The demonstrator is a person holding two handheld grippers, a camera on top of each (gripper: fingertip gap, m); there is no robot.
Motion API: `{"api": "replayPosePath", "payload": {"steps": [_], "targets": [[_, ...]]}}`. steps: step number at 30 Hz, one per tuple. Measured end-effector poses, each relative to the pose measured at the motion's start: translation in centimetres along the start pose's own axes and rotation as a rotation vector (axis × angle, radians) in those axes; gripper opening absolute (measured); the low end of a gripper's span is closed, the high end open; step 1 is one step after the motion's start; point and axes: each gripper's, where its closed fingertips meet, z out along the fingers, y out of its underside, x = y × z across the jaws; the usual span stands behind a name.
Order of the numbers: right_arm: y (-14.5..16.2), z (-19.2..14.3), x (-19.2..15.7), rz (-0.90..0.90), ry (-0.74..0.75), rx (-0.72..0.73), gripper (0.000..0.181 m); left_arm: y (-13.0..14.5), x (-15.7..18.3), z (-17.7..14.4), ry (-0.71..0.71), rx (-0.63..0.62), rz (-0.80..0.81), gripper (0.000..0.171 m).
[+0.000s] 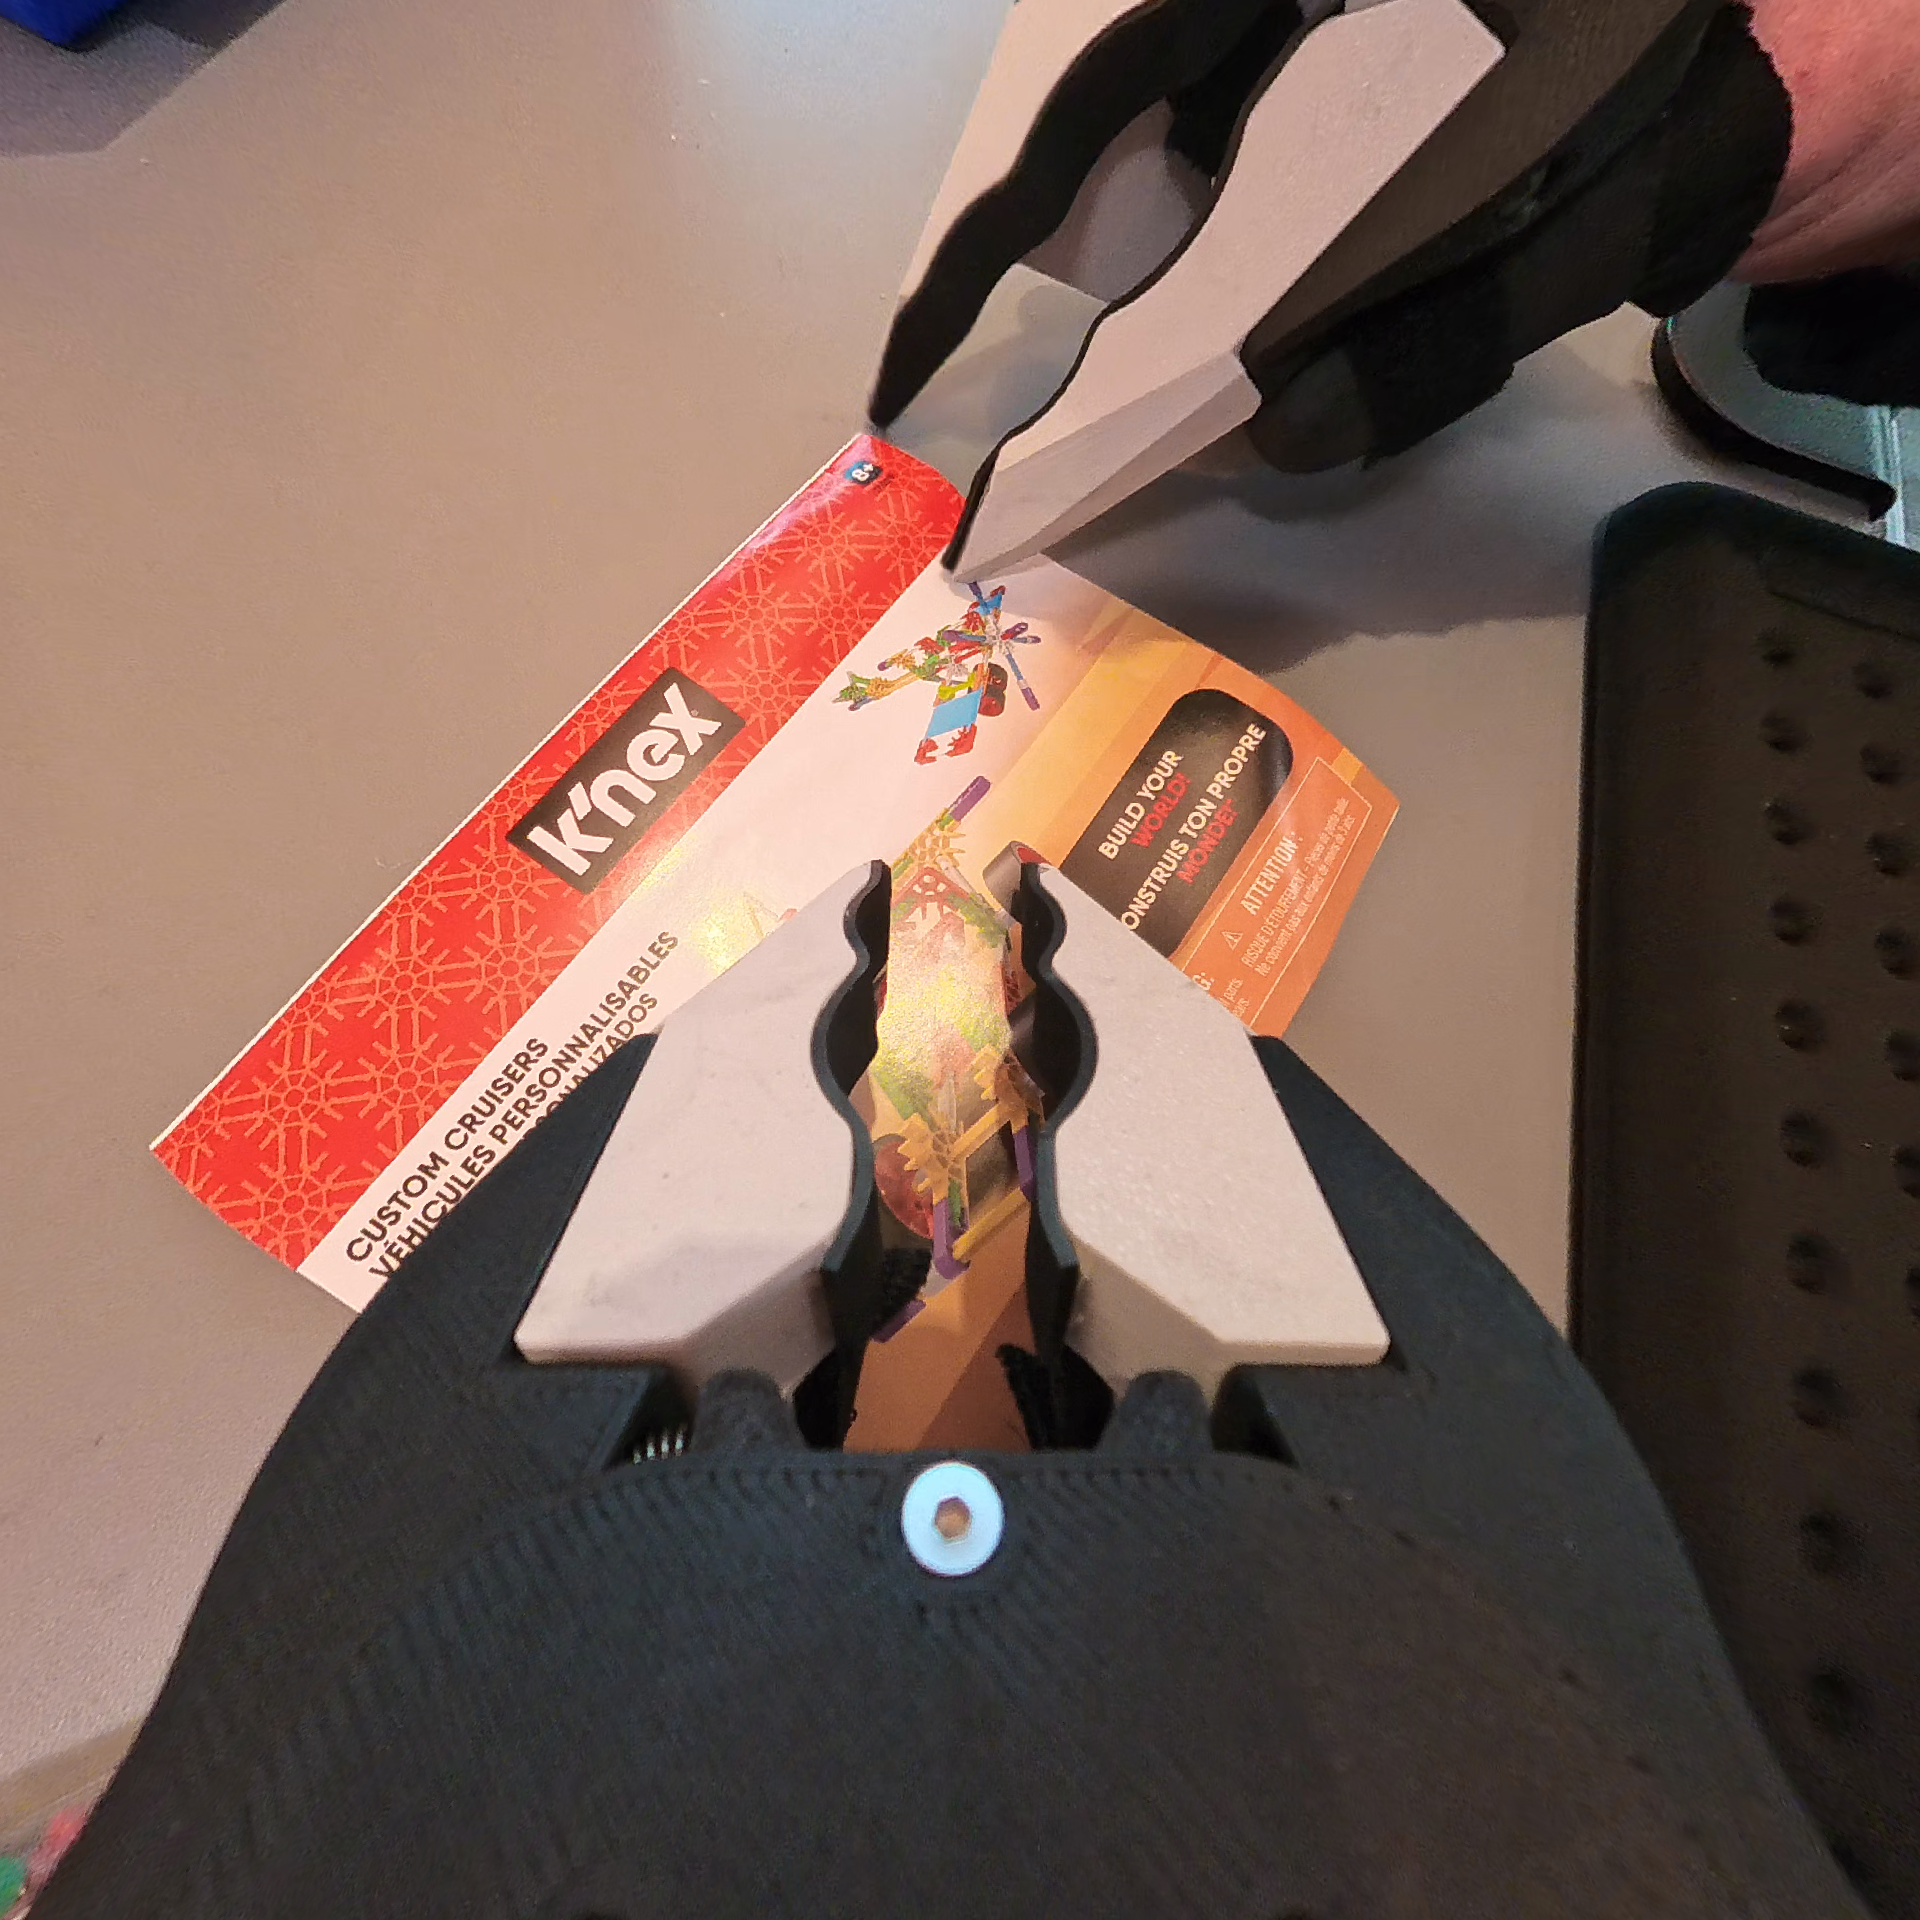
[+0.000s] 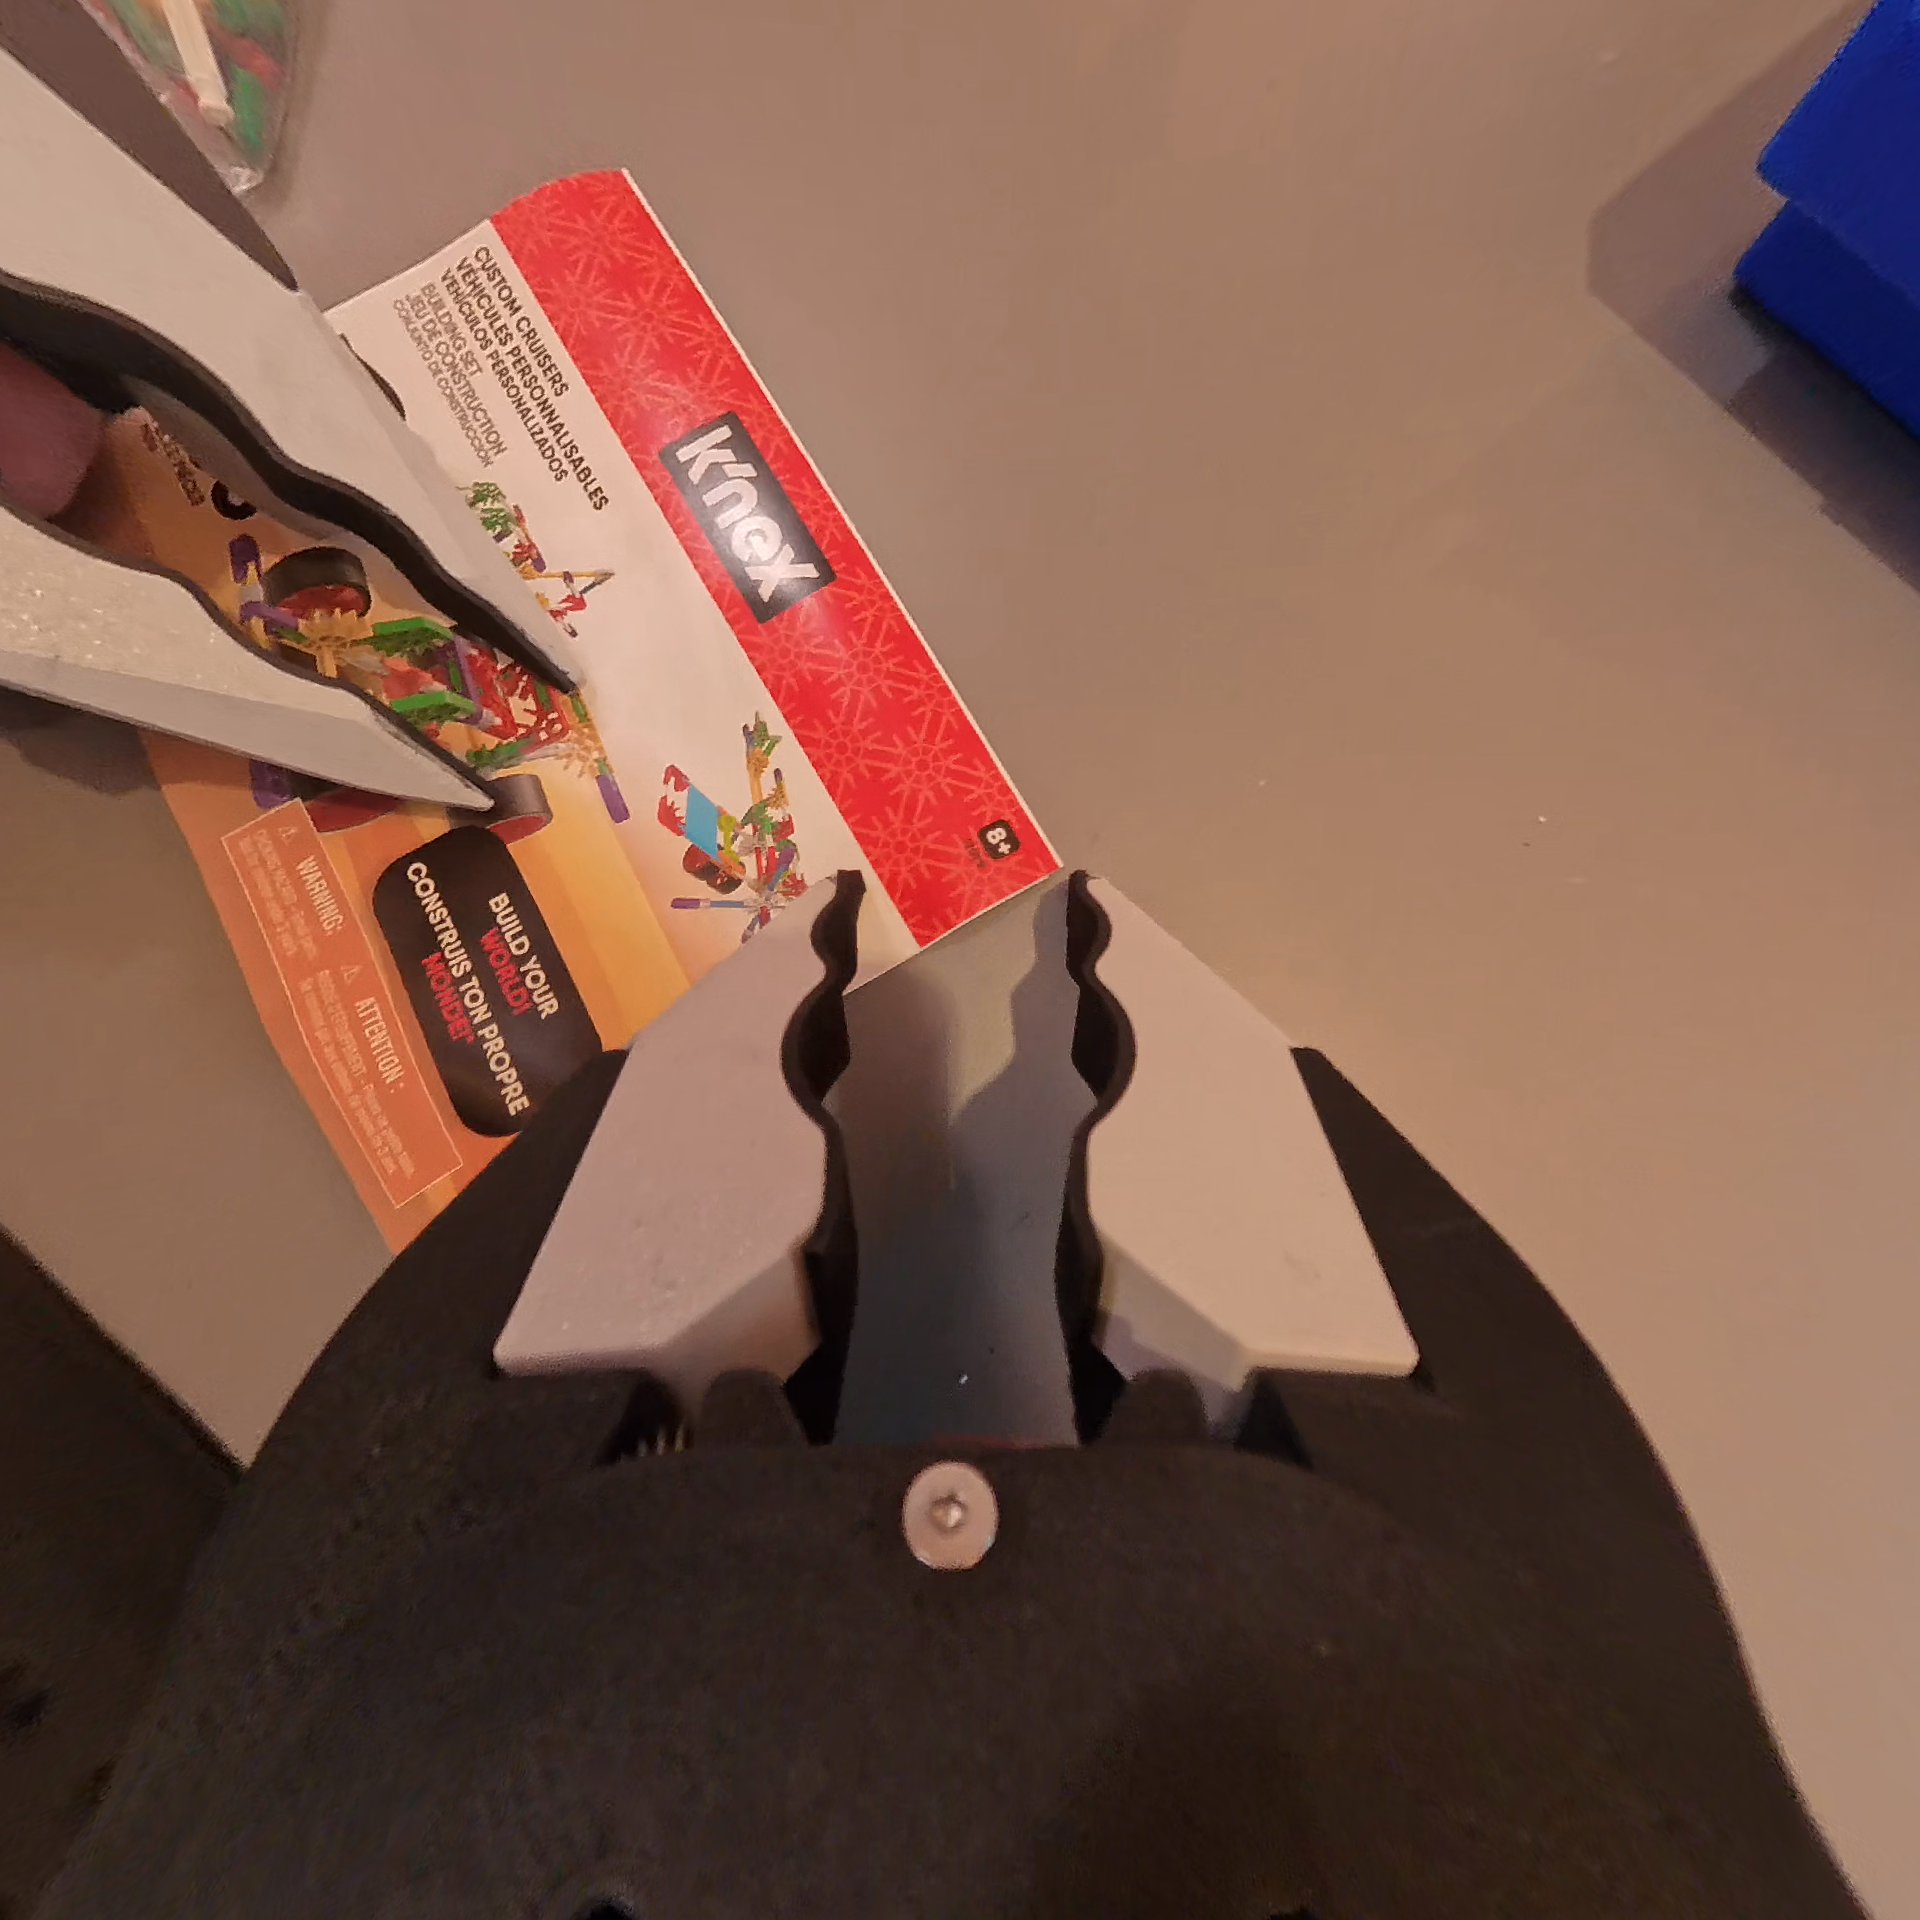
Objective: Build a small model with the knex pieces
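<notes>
A red-and-orange printed leaflet (image 1: 727, 831) lies flat mid-frame on the grey table (image 1: 312, 416) — left gripper (image 1: 954, 883) above it, right gripper (image 2: 961, 894) at its corner, both parted, grasping nothing.

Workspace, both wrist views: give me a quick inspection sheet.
Surface: grey table, bare where visible.
Things: printed booklet with red band, lying flat.
Clutter: black perforated tray beside booklet; blue box at far edge; clear bag of coloured pieces.
Grippers: left gripper open, low over booklet's picture; right gripper open, tips at booklet's red-band corner. Gloved hand holds it.
Cables: nothing seen.
Surroundings: grey object behind the tray, unclear.
</notes>
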Motion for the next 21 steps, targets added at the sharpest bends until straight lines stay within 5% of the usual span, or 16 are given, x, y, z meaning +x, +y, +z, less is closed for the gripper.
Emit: {"api": "replayPosePath", "payload": {"steps": [15, 17, 21], "targets": [[-0.2, 0.1, -0.1, 0.014, 0.030, -0.003, 0.022, 0.0, 0.0, 0.0, 0.011, 0.002, -0.008, 0.023], [-0.3, 0.3, -0.7, 0.005, 0.003, 0.007, 0.000, 0.0, 0.0, 0.0, 0.011, 0.003, -0.007, 0.023], [-0.8, 0.8, -1.4, 0.009, -0.008, 0.008, 0.000, 0.0, 0.1, 0.0, 0.012, 0.003, -0.005, 0.024]]}}
